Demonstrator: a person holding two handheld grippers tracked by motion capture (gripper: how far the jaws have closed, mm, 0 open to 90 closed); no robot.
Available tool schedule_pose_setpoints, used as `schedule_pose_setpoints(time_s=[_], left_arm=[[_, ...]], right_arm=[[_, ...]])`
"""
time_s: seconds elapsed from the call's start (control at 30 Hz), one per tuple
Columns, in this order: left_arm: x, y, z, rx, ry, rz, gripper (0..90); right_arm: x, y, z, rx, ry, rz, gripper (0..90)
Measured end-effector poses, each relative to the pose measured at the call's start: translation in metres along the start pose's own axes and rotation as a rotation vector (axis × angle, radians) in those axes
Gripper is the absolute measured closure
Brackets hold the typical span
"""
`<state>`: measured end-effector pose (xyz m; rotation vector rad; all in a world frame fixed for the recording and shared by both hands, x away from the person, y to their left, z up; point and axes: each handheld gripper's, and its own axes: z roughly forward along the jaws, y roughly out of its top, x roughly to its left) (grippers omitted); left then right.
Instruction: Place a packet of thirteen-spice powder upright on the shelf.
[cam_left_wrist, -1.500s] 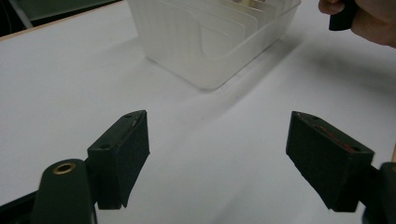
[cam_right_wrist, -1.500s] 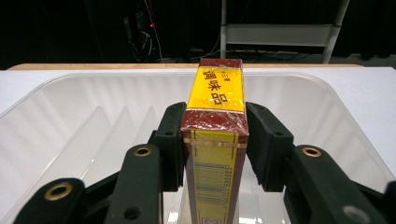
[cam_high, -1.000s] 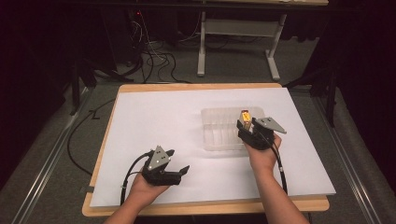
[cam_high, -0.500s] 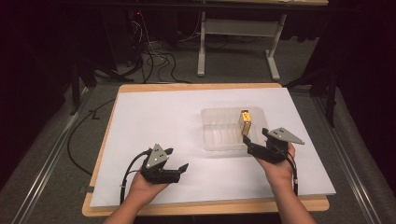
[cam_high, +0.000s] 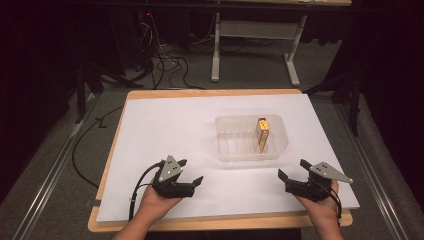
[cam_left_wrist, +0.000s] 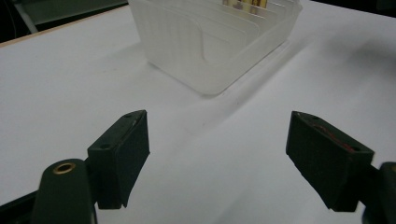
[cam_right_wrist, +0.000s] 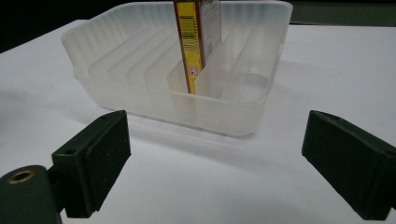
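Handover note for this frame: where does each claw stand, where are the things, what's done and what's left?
Right claw: open, nothing between its jaws, which have just been opening; near the table's front edge, short of the clear bin.
Left claw: open, holding nothing, front left on the white sheet.
Yellow pack: upright in one of the bin's slots.
Done: pack placed and let go.
Left: probably nothing; no other item lies on the sheet.

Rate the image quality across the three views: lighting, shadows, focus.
High view: the white sheet is evenly lit, the surroundings fall dark, and the picture is slightly soft. Left gripper view: the jaws are fairly sharp, while the clear tray is softer and throws a faint shadow. Right gripper view: the tray's ribs and the yellow box are in focus, with a soft shadow beneath the tray and no harsh glare.
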<state>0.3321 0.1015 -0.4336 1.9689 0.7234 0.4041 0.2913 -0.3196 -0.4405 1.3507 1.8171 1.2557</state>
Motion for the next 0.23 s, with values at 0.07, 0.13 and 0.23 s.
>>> schedule_pose_setpoints(time_s=[0.07,0.13,0.23], left_arm=[[0.0004,-0.0004,0.0003,0.001,0.005,-0.004,22.1],[0.0007,-0.0008,0.0002,0.004,0.006,-0.005,22.1],[0.0013,-0.0014,0.0,0.007,0.011,-0.005,22.1]], right_arm=[[0.0005,0.0003,0.004,-0.001,0.007,0.006,8.5],[0.0011,-0.0002,0.0066,0.002,0.002,-0.001,8.6],[0.0022,-0.0011,0.007,0.0,-0.005,0.001,9.8]])
